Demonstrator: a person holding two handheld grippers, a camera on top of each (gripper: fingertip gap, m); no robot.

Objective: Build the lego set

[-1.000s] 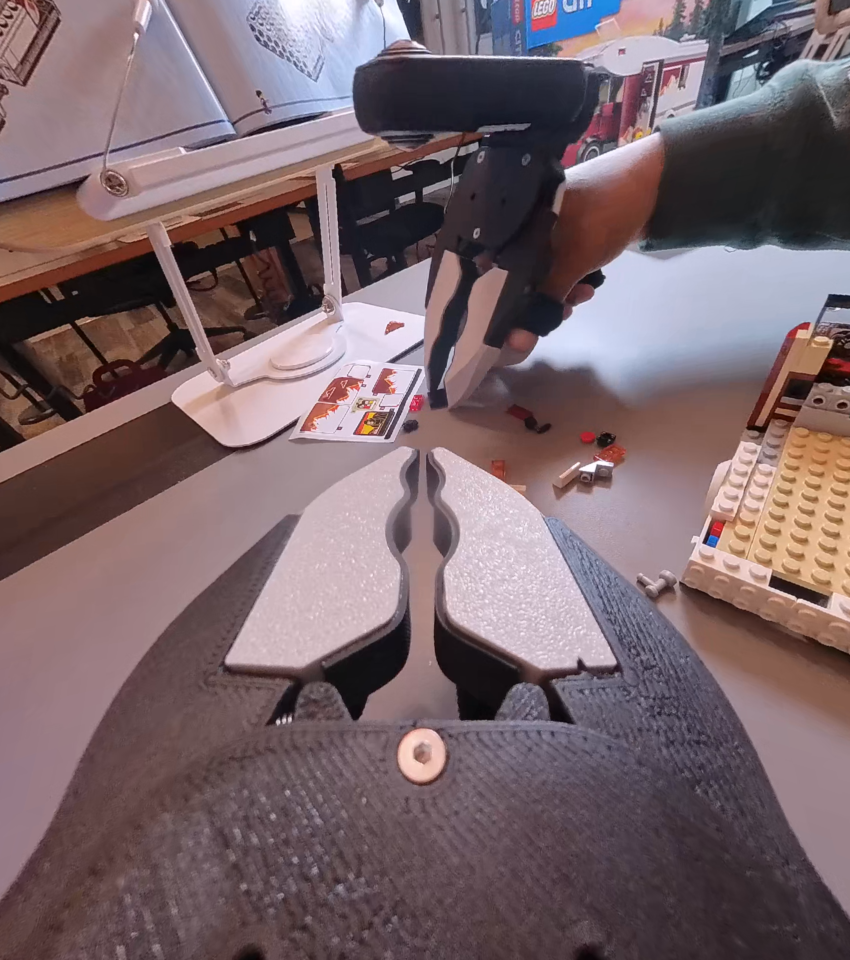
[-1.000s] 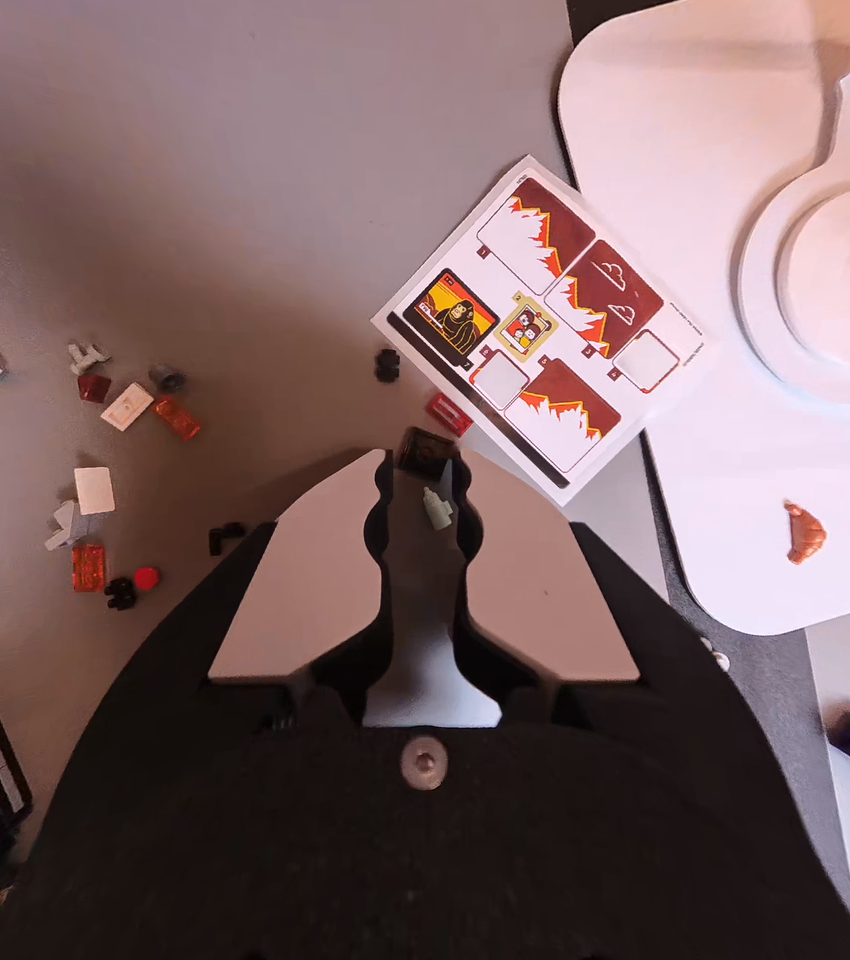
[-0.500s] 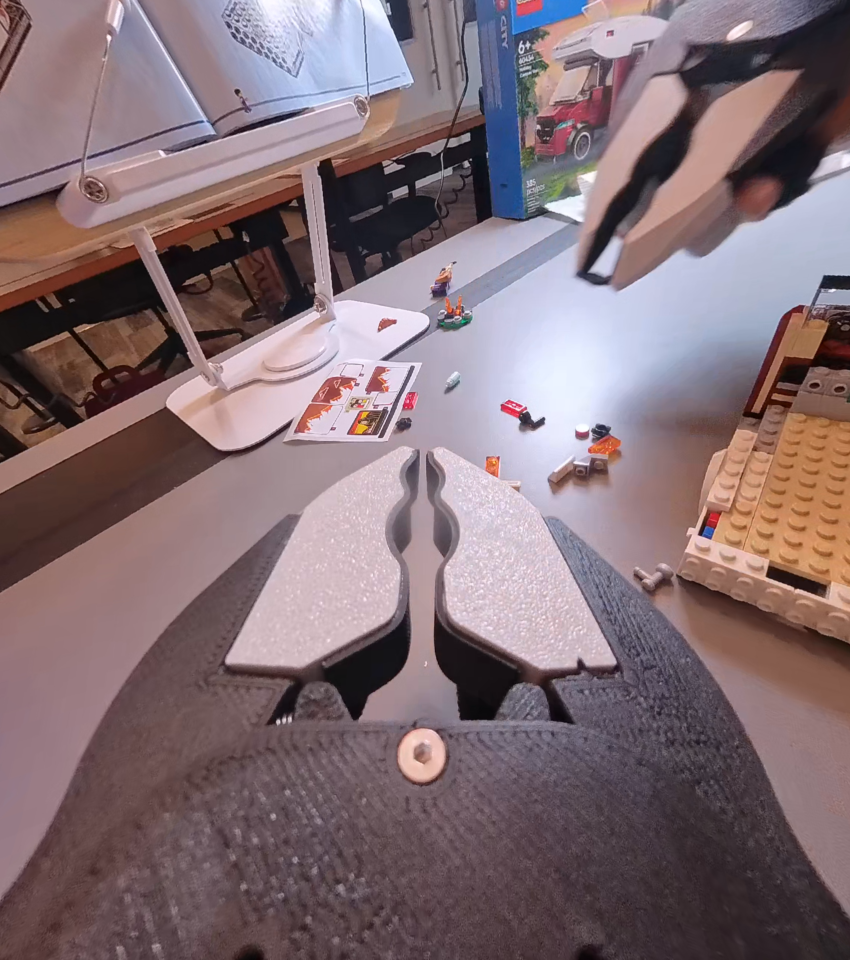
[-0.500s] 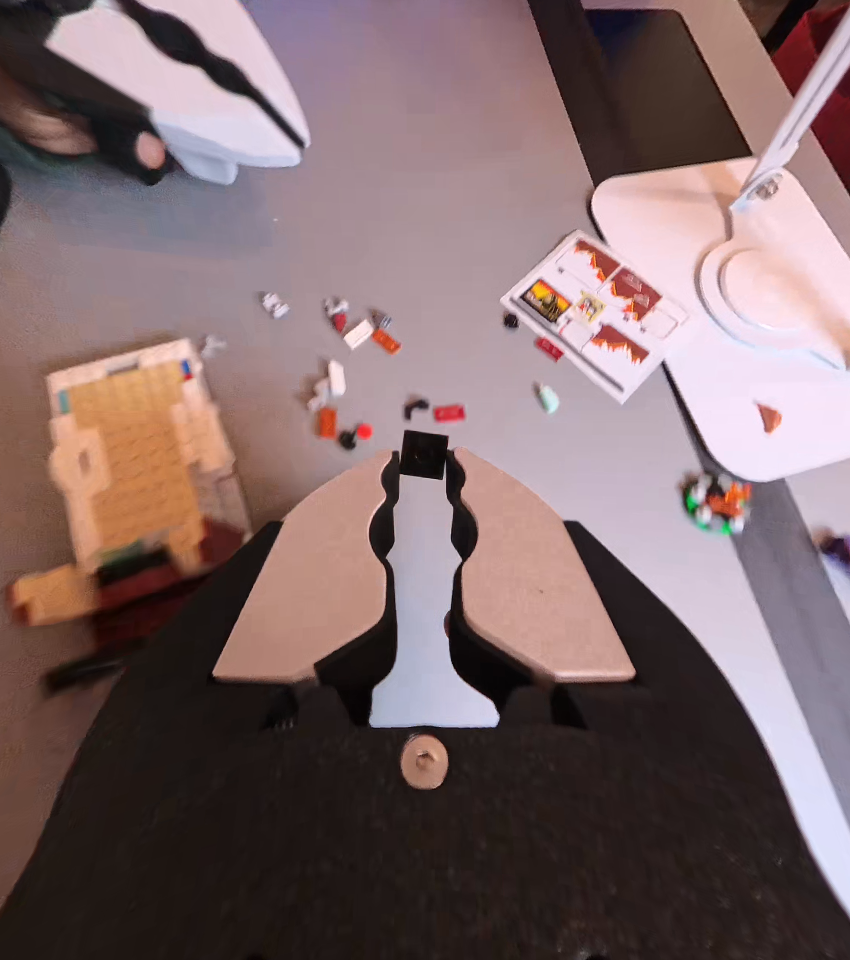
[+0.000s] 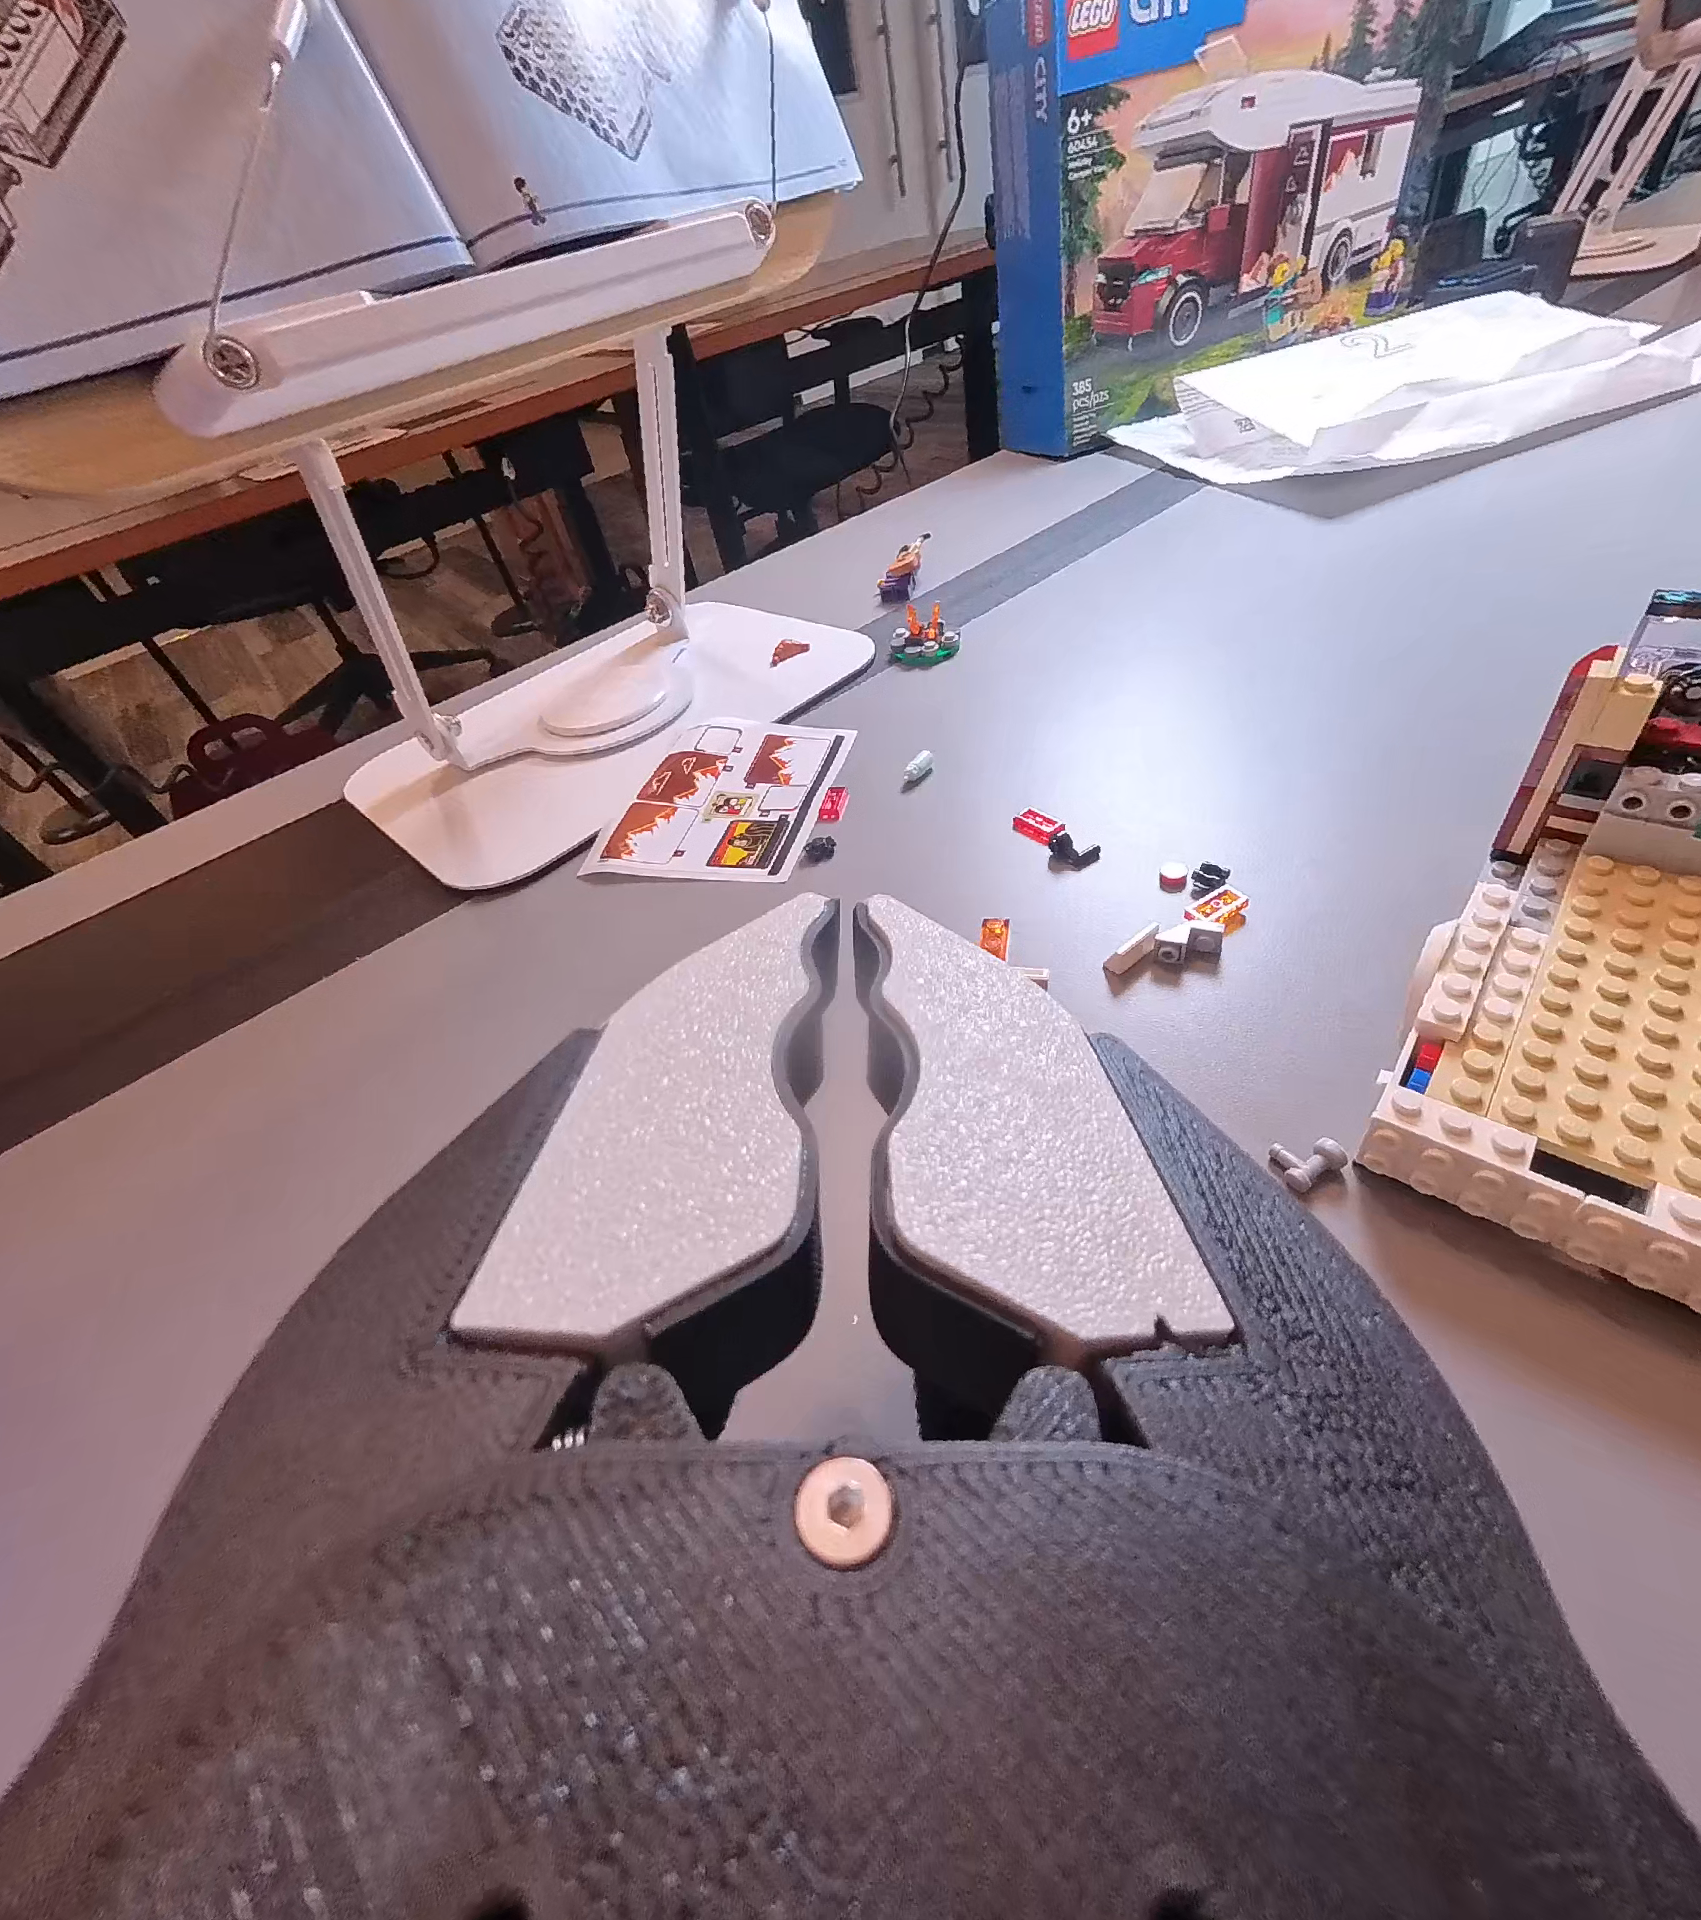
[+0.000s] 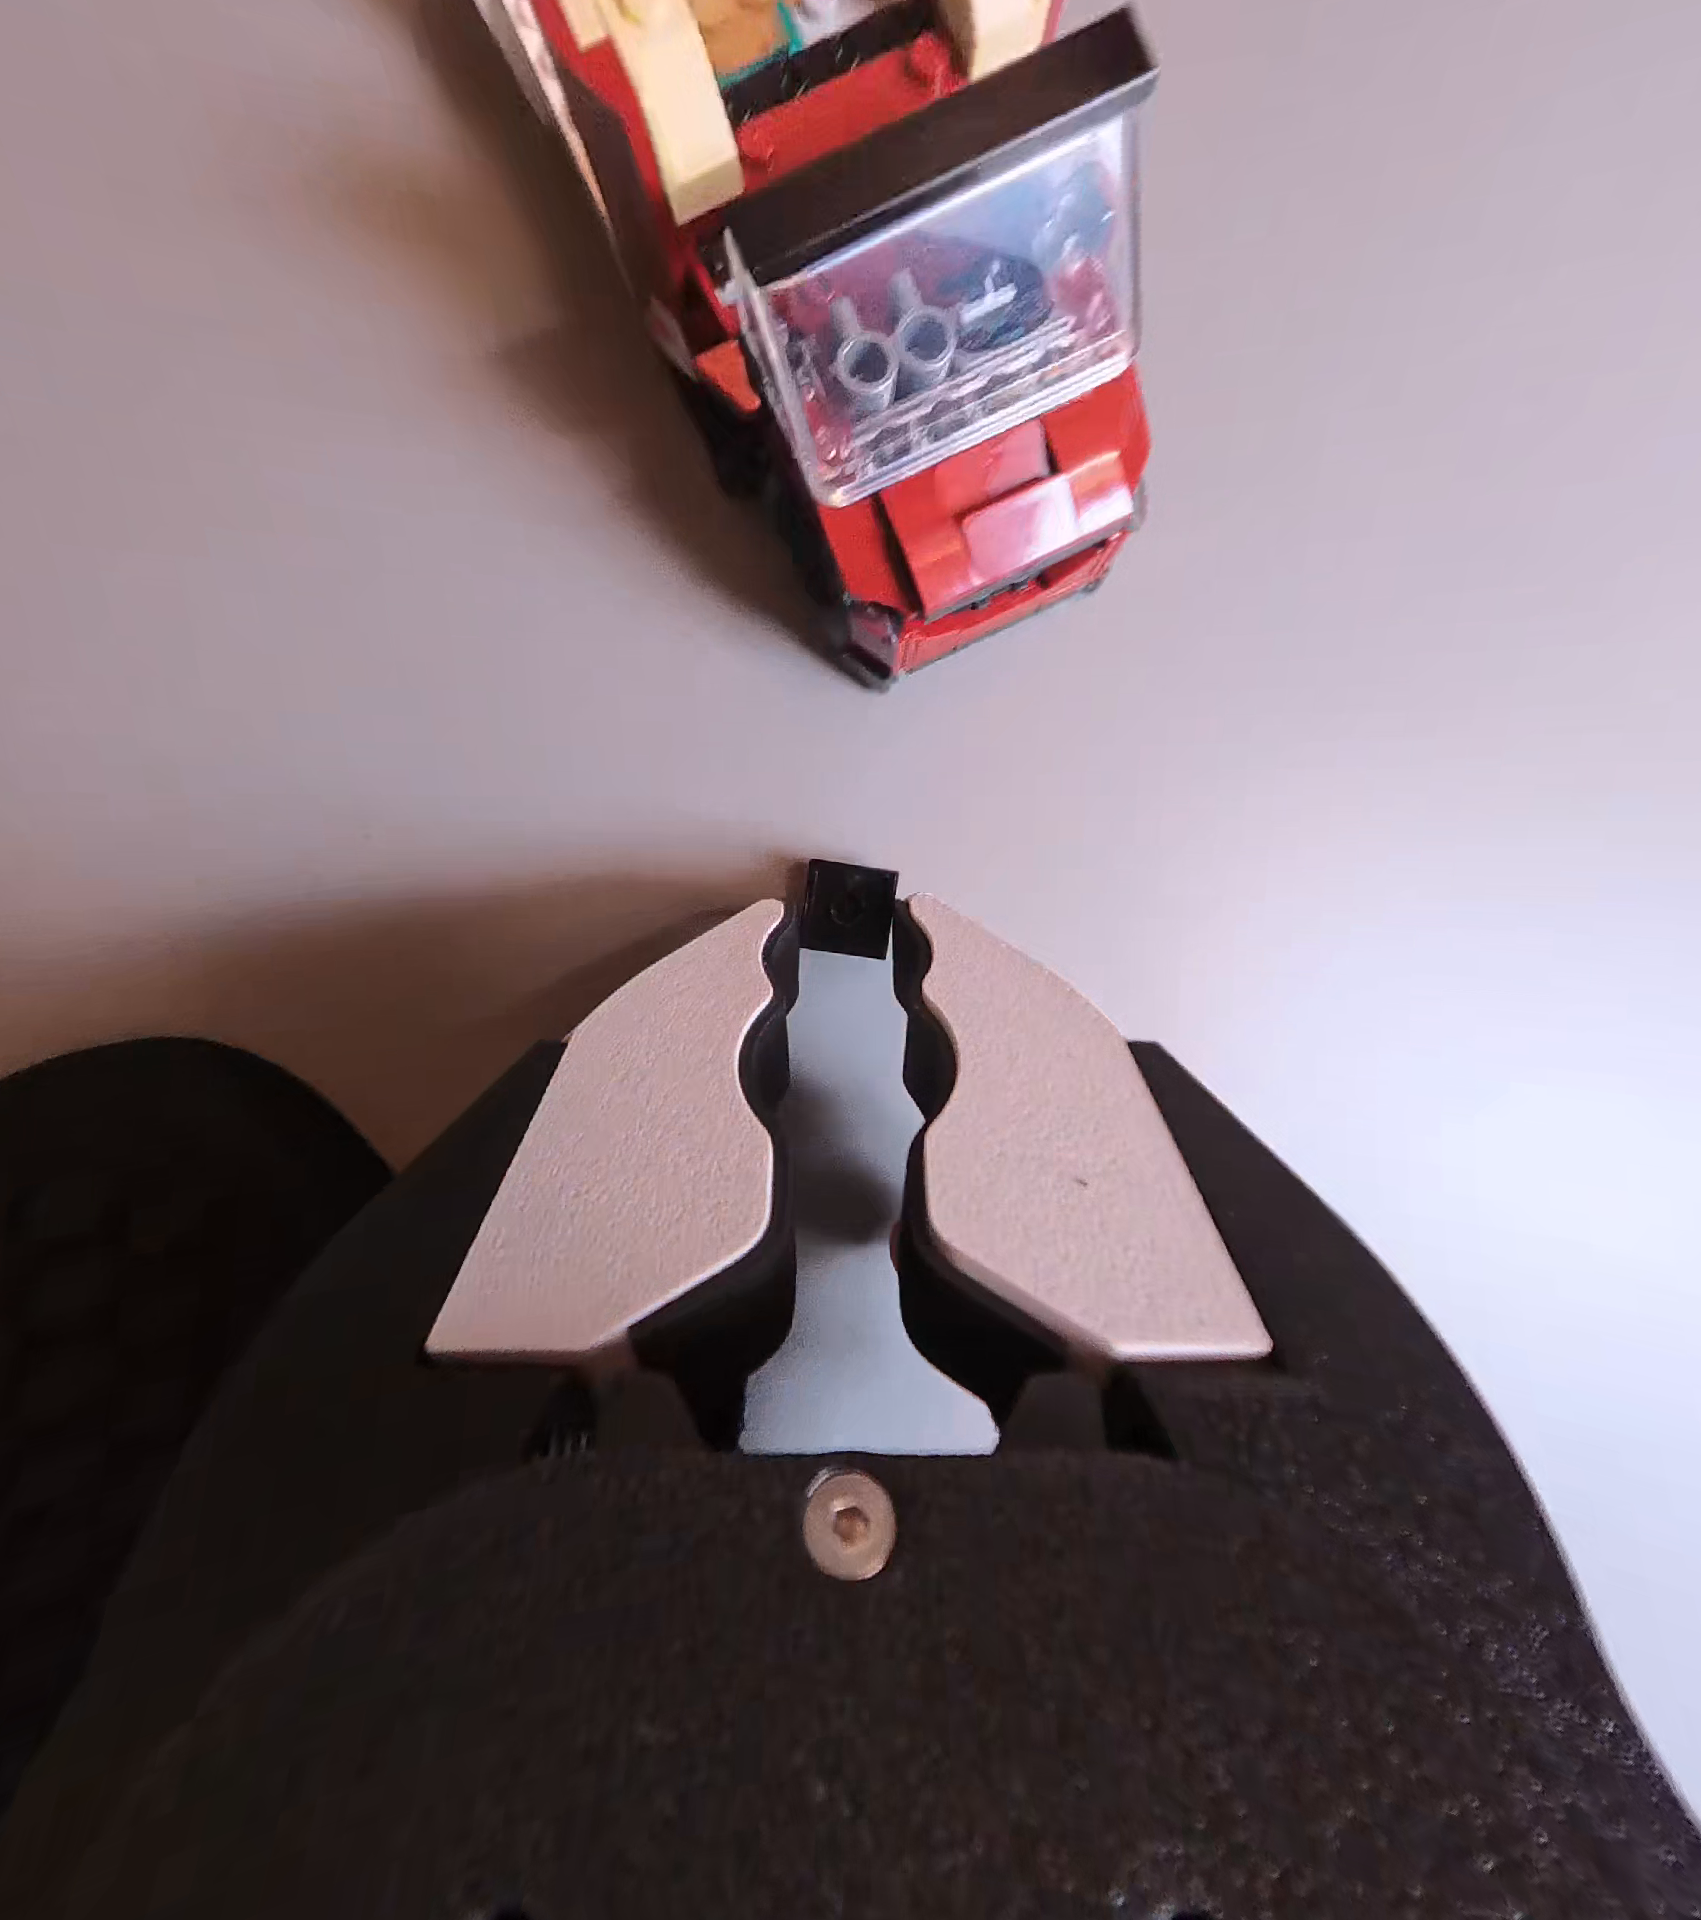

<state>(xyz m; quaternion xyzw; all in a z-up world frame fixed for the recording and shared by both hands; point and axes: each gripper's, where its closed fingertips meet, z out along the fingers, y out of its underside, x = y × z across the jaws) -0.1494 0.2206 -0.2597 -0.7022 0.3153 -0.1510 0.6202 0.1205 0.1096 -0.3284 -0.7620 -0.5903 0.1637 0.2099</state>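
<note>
1. While the left claw (image 5: 846,914) rests low over the grey table (image 5: 1241,644), its two pale fingers are pressed almost together with nothing between them.
2. We see our right claw (image 6: 847,916) pinching a small black square brick (image 6: 849,906) at the very tips, so that most of the brick pokes out beyond them.
3. In the right wrist view, the front of the half-built camper van (image 6: 939,416) lies ahead of that claw and well apart from it: a dark red nose, a clear windscreen and a black strip along the top.
4. In the left wrist view, the van's tan studded floor (image 5: 1635,1018) sits to the right, with loose small pieces (image 5: 1173,930) scattered on the table between it and a sticker sheet (image 5: 721,810).
5. A white stand (image 5: 534,769) behind the sheet holds the open instruction book (image 5: 306,135), and the set's box (image 5: 1241,208) stands farther back beside a white paper bag (image 5: 1428,384).
6. We judge the black brick to be very light, hard and smooth, so it could twist or pop out of so shallow a pinch.
7. We judge the van to be stiff but liable to come apart under a hard push, so it is best held low on its solid white base while the brick is pressed down.
</note>
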